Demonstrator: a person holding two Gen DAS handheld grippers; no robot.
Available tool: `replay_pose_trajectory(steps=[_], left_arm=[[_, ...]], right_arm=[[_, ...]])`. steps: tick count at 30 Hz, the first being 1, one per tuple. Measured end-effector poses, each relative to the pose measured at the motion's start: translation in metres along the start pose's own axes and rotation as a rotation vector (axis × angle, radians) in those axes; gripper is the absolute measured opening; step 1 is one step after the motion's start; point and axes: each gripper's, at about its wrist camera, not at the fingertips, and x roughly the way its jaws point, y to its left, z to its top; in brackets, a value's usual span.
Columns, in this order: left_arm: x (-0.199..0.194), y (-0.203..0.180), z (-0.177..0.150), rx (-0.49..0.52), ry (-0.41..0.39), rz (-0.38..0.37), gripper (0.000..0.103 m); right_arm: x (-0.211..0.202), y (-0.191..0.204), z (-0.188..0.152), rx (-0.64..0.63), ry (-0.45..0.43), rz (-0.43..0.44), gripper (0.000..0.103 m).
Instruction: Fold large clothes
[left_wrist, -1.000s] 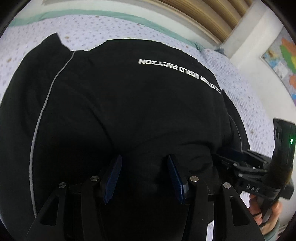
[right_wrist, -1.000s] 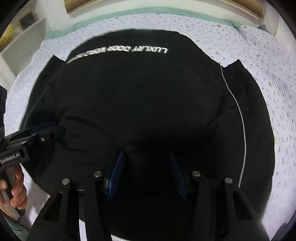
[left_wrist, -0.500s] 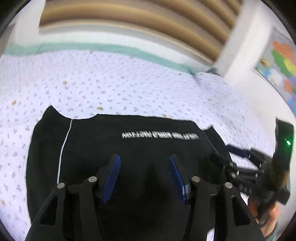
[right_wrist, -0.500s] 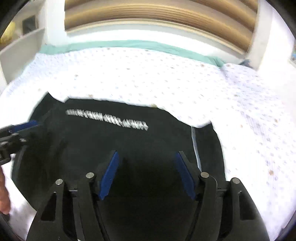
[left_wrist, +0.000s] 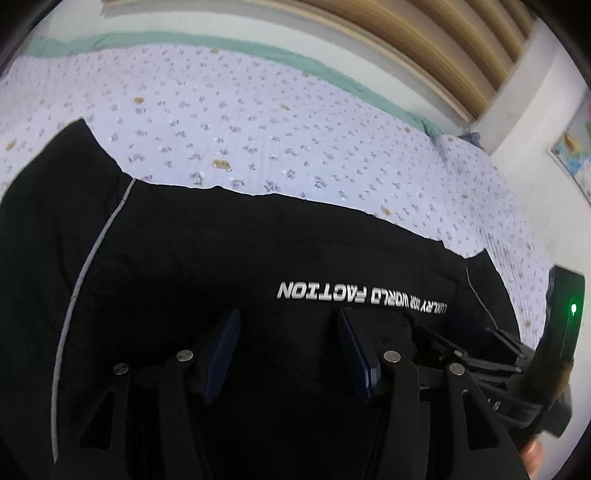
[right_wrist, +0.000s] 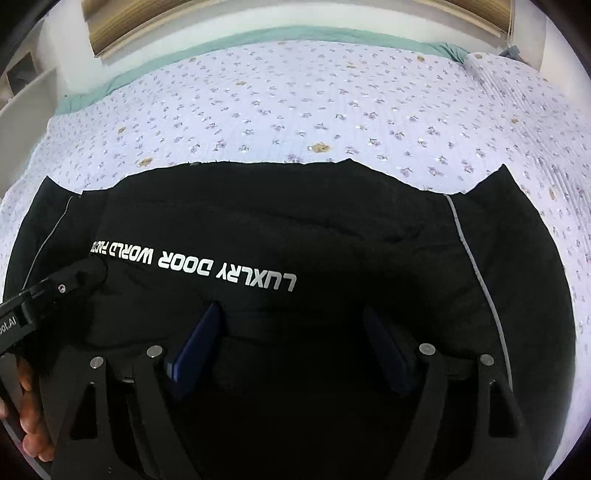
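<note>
A large black garment (left_wrist: 221, 258) with white lettering and grey piping lies spread on the bed; it also fills the lower half of the right wrist view (right_wrist: 295, 229). My left gripper (left_wrist: 288, 332) is open, its blue pads apart just above the near part of the cloth. My right gripper (right_wrist: 291, 332) is open too, over the near fold of the garment. The right gripper's body shows at the right edge of the left wrist view (left_wrist: 517, 362). The left gripper shows at the left edge of the right wrist view (right_wrist: 66, 284), its tip against the cloth.
The bed (right_wrist: 295, 103) has a lilac flowered sheet with a green edge along the far side (right_wrist: 258, 37). A wooden slatted headboard (left_wrist: 424, 44) and white wall stand behind. A map poster (left_wrist: 572, 147) hangs at the right. A shelf (right_wrist: 22, 88) stands at the far left.
Both grippers have come back down closer over the garment after lifting up and away half a second ago. The lettering now lies nearer the fingers. Both stay open.
</note>
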Motion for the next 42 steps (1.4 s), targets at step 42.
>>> replay_pose_trajectory(steps=[42], left_arm=[[-0.205,0.064,-0.143,0.029,0.018,0.073,0.057]], right_arm=[[-0.198,-0.066,-0.223,0.225,-0.162,0.005,0.091]])
